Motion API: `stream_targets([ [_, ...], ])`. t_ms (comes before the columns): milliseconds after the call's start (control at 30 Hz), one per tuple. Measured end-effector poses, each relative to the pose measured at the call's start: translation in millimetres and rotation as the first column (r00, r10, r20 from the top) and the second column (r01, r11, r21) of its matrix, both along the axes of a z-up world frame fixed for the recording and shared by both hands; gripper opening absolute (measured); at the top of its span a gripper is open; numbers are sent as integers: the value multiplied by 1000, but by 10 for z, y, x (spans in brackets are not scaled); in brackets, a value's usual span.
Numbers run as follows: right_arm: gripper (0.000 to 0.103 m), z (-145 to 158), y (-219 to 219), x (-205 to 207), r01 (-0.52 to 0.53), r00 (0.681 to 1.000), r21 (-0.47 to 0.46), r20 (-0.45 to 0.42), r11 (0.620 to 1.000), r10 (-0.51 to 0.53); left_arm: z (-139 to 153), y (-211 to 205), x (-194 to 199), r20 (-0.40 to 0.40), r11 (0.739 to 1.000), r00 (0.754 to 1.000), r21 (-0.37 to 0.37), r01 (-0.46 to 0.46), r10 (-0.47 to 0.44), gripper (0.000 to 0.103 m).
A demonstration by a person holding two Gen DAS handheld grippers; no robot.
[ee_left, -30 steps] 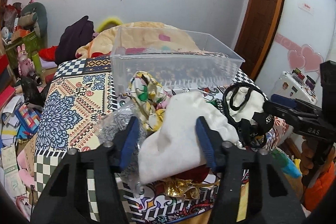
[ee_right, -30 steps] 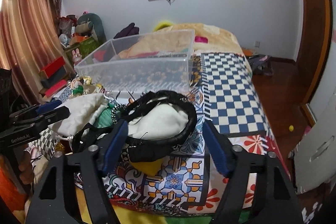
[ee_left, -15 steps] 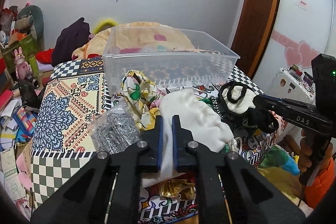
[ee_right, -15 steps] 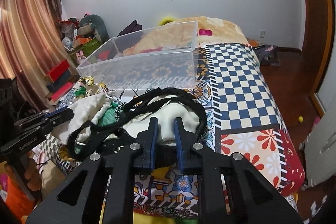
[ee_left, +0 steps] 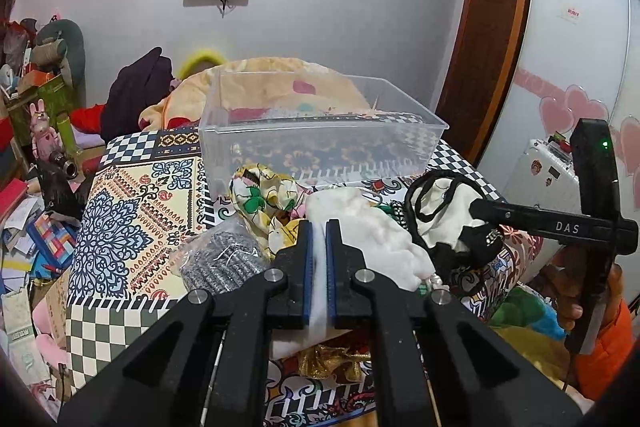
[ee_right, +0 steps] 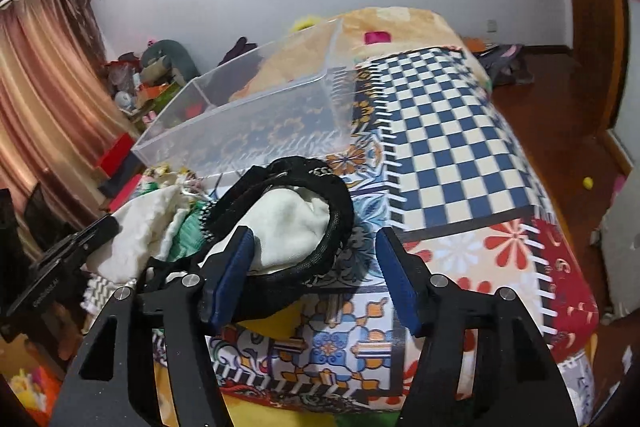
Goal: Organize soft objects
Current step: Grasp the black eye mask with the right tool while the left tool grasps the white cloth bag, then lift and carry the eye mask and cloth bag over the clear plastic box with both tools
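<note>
Behind cloth pile (ee_left: 360, 223) — clear bin (ee_left: 320, 135), nothing inside.

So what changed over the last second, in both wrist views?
The left gripper started open, shut on the white cloth and stays clamped. The right gripper started open around the black-trimmed pouch, shut on it half a second ago, and has now opened again; the pouch lies between its fingers, and the view has tilted. The clear bin holds nothing and, like the rest of the pile, has not moved.
</note>
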State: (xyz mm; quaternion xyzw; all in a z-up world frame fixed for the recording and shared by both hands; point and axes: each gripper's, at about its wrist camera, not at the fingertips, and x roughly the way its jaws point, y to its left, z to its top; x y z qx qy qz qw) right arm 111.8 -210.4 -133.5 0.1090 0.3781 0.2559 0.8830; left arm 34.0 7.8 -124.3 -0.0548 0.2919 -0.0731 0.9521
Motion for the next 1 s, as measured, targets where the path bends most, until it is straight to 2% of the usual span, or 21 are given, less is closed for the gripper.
stream_targets([
  [33,57,4,19,0,-8,1000,3,-2,1000,8,6,0,4,1,1000,1000,-2,0,0,5],
  [100,43,-4,44,11,-29,1000,21,-6,999,29,22,-3,6,4,1000,1000,-7,0,0,5],
  [167,39,7,120,3,-43,999,34,-9,998,44,44,-12,-1,11,1000,1000,-4,-2,2,5],
  [400,14,185,299,-65,-50,997,2,57,999,49,211,-41,-23,60,1000,998,17,-11,10,5],
  [700,11,515,442,-40,-62,983,1,172,998,61,518,17,84,140,999,990,29,-24,20,2],
  [833,11,657,452,13,-70,974,20,216,997,64,537,79,146,106,1000,994,14,9,-10,2],
  [933,11,707,477,25,-71,968,13,242,997,65,452,84,145,64,998,998,51,19,-23,15],
  [1000,11,672,496,36,-77,969,3,235,997,74,351,78,129,35,997,999,69,24,-26,41],
])
